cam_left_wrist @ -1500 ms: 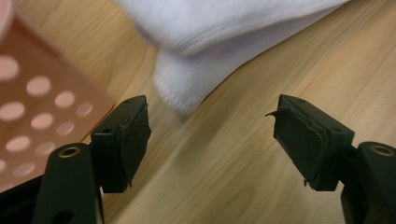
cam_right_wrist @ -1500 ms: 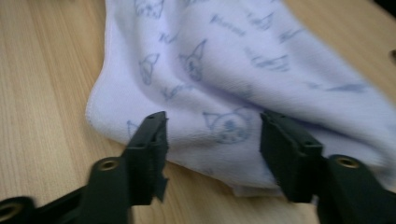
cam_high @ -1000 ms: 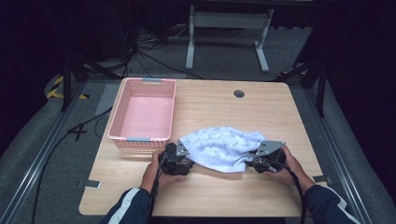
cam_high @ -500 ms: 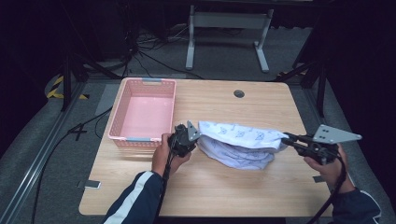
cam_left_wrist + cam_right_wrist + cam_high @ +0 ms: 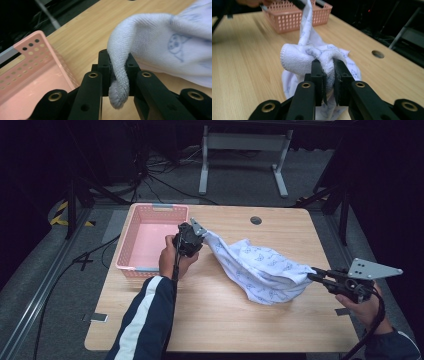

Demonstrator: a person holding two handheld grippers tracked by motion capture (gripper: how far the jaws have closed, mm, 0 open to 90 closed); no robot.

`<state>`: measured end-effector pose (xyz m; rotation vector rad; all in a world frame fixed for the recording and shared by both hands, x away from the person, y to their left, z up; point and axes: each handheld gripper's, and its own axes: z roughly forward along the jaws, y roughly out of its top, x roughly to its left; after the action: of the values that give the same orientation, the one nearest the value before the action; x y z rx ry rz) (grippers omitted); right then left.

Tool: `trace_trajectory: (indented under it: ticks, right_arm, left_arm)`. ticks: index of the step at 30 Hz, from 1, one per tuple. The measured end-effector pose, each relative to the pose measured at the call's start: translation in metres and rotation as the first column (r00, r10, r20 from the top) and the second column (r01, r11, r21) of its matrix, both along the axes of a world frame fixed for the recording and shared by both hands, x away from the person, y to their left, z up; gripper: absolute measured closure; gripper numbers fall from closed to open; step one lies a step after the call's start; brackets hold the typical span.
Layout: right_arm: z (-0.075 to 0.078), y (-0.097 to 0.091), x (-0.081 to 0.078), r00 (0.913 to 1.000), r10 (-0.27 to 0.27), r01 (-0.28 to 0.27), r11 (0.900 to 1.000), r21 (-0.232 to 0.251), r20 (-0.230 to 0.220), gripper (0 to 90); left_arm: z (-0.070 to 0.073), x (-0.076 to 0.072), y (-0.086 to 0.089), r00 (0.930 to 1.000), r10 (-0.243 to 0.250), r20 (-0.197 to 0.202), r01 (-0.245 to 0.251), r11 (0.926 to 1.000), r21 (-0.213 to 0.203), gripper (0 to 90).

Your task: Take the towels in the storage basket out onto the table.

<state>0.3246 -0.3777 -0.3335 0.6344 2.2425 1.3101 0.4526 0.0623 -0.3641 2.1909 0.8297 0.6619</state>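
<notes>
A white towel (image 5: 260, 270) with a faint blue print hangs stretched between both grippers above the wooden table (image 5: 225, 320). Its low middle sags onto the tabletop. My left gripper (image 5: 202, 231) is raised beside the pink basket (image 5: 159, 207), shut on one corner of the towel (image 5: 155, 37), which folds over between the jaws of the left gripper (image 5: 118, 57). My right gripper (image 5: 312, 272) is near the table's right edge, shut on the opposite towel (image 5: 297, 57) corner, bunched between the right gripper (image 5: 328, 63) jaws. Both pairs of jaws closed on the cloth within the last second.
The pink perforated basket (image 5: 30, 47) stands at the table's back left, with nothing visible inside it. A round cable hole (image 5: 256, 220) sits near the far edge. Beyond the table a metal stand (image 5: 240, 150) and cables lie on the dark floor.
Both grippers have lifted off the table with the towel and drawn apart. The left went up toward the basket, the right out to the table's right edge, stretching the cloth.
</notes>
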Motion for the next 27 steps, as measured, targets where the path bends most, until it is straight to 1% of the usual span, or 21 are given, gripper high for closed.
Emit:
trace_trajectory:
  ticks: [2, 3, 4, 6, 9, 11, 12, 14, 15, 16, 17, 18, 19, 20, 21, 22, 23, 24, 25, 26, 27]
  right_arm:
    - [-0.009, 0.011, 0.003, 0.9992, 0.019, -0.021, 0.9988, -0.044, -0.035, 79.8]
    - [-0.013, 0.016, 0.005, 0.9986, 0.017, -0.021, 0.9979, -0.062, -0.05, 79.7]
    - [-0.017, 0.02, 0.007, 0.9979, 0.017, -0.022, 0.9967, -0.078, -0.063, 79.4]
    - [-0.026, 0.029, 0.012, 0.9946, 0.03, -0.04, 0.9944, -0.098, -0.099, 78.4]
    - [-0.034, 0.044, 0.014, 0.9842, 0.094, -0.116, 0.9822, -0.147, -0.15, 73.8]
    - [-0.037, 0.054, 0.014, 0.9729, 0.143, -0.175, 0.9692, -0.173, -0.182, 64.6]
    - [-0.037, 0.058, 0.015, 0.9733, 0.152, -0.182, 0.9674, -0.176, -0.172, 57.4]
    - [-0.034, 0.061, 0.019, 0.9728, 0.164, -0.189, 0.9702, -0.151, -0.163, 51.9]
    - [-0.034, 0.061, 0.019, 0.9728, 0.164, -0.189, 0.9702, -0.151, -0.163, 51.9]
    - [-0.029, 0.062, 0.024, 0.9762, 0.153, -0.174, 0.9749, -0.138, -0.154, 48.1]
    - [-0.025, 0.063, 0.031, 0.9812, 0.137, -0.156, 0.9787, -0.134, -0.136, 45.5]
    - [-0.022, 0.064, 0.037, 0.9811, 0.144, -0.159, 0.9806, -0.115, -0.13, 44.3]
    - [-0.018, 0.068, 0.054, 0.9852, 0.121, -0.133, 0.9863, -0.098, -0.121, 41.9]
    - [-0.018, 0.068, 0.054, 0.9852, 0.121, -0.133, 0.9863, -0.098, -0.121, 41.9]
    - [-0.018, 0.069, 0.062, 0.9864, 0.112, -0.124, 0.9876, -0.096, -0.12, 41.6]
    - [-0.019, 0.072, 0.075, 0.986, 0.108, -0.121, 0.9869, -0.106, -0.127, 41.4]
    - [-0.024, 0.077, 0.095, 0.9905, 0.054, -0.073, 0.9857, -0.152, -0.126, 41.3]
    - [-0.024, 0.077, 0.095, 0.9905, 0.054, -0.073, 0.9857, -0.152, -0.126, 41.3]
    - [-0.034, 0.084, 0.115, 0.9903, 0.024, -0.053, 0.9761, -0.211, -0.137, 40.6]
    - [-0.034, 0.084, 0.115, 0.9903, 0.024, -0.053, 0.9761, -0.211, -0.137, 40.6]
    - [-0.039, 0.087, 0.122, 0.9883, 0.015, -0.05, 0.9726, -0.227, -0.152, 41.2]
  left_arm:
    - [-0.003, -0.022, 0.007, 0.9981, -0.056, -0.026, 0.056, 0.9984, 0.0, 80.7]
    - [-0.006, -0.032, 0.011, 0.9968, -0.074, -0.029, 0.074, 0.9972, -0.001, 80.7]
    - [-0.009, -0.041, 0.016, 0.9945, -0.097, -0.038, 0.098, 0.9951, 0.013, 80.7]
    - [-0.016, -0.064, 0.03, 0.9928, -0.11, -0.048, 0.109, 0.994, -0.007, 80.7]
    - [-0.026, -0.088, 0.05, 0.9889, -0.125, -0.081, 0.124, 0.9921, -0.015, 80.7]
    - [-0.037, -0.103, 0.065, 0.9839, -0.135, -0.117, 0.131, 0.9907, -0.037, 80.7]
    - [-0.044, -0.108, 0.07, 0.983, -0.132, -0.128, 0.127, 0.9909, -0.044, 80.7]
    - [-0.048, -0.111, 0.073, 0.9824, -0.128, -0.136, 0.125, 0.9916, -0.034, 80.5]
    - [-0.056, -0.115, 0.078, 0.9823, -0.114, -0.148, 0.112, 0.9934, -0.024, 80.5]
    - [-0.062, -0.117, 0.081, 0.9838, -0.096, -0.152, 0.093, 0.9954, -0.022, 79.6]
    - [-0.066, -0.116, 0.083, 0.9849, -0.074, -0.157, 0.073, 0.9972, -0.015, 76.0]
    - [-0.068, -0.117, 0.083, 0.9859, -0.048, -0.16, 0.048, 0.9988, -0.004, 68.8]
    - [-0.074, -0.118, 0.083, 0.985, -0.026, -0.17, 0.025, 0.9996, -0.011, 58.3]
    - [-0.074, -0.118, 0.083, 0.985, -0.026, -0.17, 0.025, 0.9996, -0.011, 55.3]
    - [-0.075, -0.12, 0.083, 0.9831, -0.056, -0.174, 0.052, 0.9982, -0.028, 55.3]
    - [-0.075, -0.124, 0.081, 0.983, -0.065, -0.172, 0.06, 0.9976, -0.035, 51.3]
    - [-0.073, -0.129, 0.078, 0.9852, -0.076, -0.154, 0.073, 0.9971, -0.02, 43.3]
    - [-0.071, -0.132, 0.076, 0.9862, -0.082, -0.144, 0.078, 0.9965, -0.03, 43.3]
    - [-0.068, -0.136, 0.068, 0.9858, -0.11, -0.127, 0.101, 0.9923, -0.072, 38.1]
    - [-0.068, -0.136, 0.068, 0.9858, -0.11, -0.127, 0.101, 0.9923, -0.072, 36.9]
    - [-0.066, -0.136, 0.059, 0.9808, -0.143, -0.132, 0.132, 0.9874, -0.087, 36.9]
